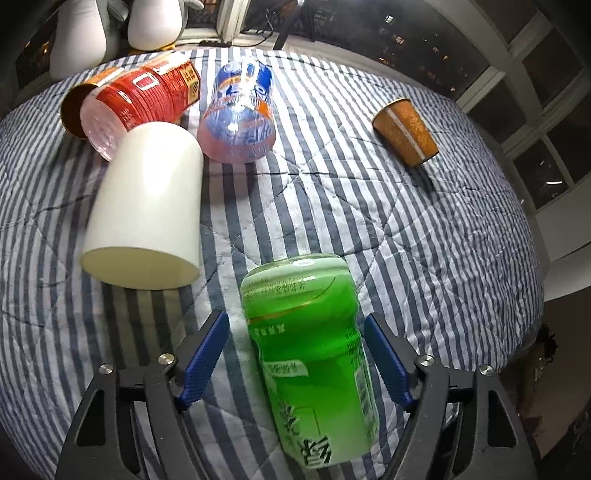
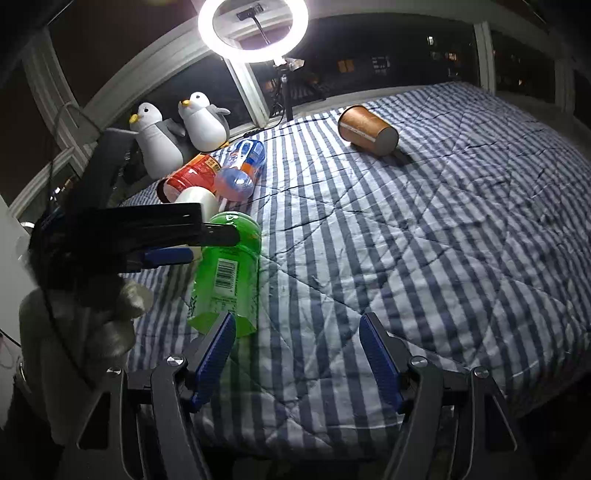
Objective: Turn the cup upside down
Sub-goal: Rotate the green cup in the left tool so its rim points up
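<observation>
A green cup [image 1: 310, 343] stands upside down on the striped blanket [image 1: 424, 236], between the spread blue fingers of my left gripper [image 1: 295, 332], which do not touch it. It also shows in the right wrist view [image 2: 227, 273], with the left gripper [image 2: 184, 243] around its upper part. My right gripper [image 2: 297, 332] is open and empty over the blanket [image 2: 424, 240], just right of the green cup. A white cup [image 1: 147, 210], a red cup [image 1: 136, 99] and a blue cup [image 1: 240, 114] stand upside down behind it. An orange cup [image 1: 406, 129] lies on its side at the far right.
Two penguin plush toys [image 2: 177, 133] sit at the blanket's far edge by the window. A lit ring light [image 2: 253, 29] on a stand is behind them. The orange cup [image 2: 367, 129] lies on the blanket's far middle in the right wrist view.
</observation>
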Demonstrator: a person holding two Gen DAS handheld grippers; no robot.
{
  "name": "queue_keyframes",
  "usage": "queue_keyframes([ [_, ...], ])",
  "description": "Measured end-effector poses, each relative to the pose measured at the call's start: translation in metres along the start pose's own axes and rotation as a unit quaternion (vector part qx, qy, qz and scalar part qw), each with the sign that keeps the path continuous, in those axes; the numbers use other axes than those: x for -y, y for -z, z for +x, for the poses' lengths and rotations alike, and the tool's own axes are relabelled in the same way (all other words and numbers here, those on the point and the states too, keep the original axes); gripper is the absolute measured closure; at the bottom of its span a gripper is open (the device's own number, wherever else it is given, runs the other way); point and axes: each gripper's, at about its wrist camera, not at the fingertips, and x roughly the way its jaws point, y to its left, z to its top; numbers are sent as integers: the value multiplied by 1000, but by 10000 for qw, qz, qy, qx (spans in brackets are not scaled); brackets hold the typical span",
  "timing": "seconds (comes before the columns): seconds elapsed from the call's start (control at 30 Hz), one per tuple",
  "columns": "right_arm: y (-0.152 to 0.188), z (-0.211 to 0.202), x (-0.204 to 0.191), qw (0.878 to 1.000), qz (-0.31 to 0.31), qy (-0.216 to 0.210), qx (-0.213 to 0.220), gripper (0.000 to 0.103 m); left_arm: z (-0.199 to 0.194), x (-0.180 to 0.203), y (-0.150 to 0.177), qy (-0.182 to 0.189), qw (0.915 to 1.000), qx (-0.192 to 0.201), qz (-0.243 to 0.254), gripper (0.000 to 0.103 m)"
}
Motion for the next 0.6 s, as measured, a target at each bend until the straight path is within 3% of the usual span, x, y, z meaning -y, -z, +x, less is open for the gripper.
queue_keyframes([
  [0.1, 2, -4, -2, 9999, -74, 79, 81, 37, 8, 0, -3, 21, 10000, -62, -45, 32],
  [0.33, 3, -9, -5, 9998, -94, 83, 158, 37, 11, 3, -4, 84, 9999, -66, 17, 32],
  [0.6, 3, -9, -5, 9998, -29, 82, 173, 37, -14, 6, 6, 118, 9991, 301, 282, 32],
])
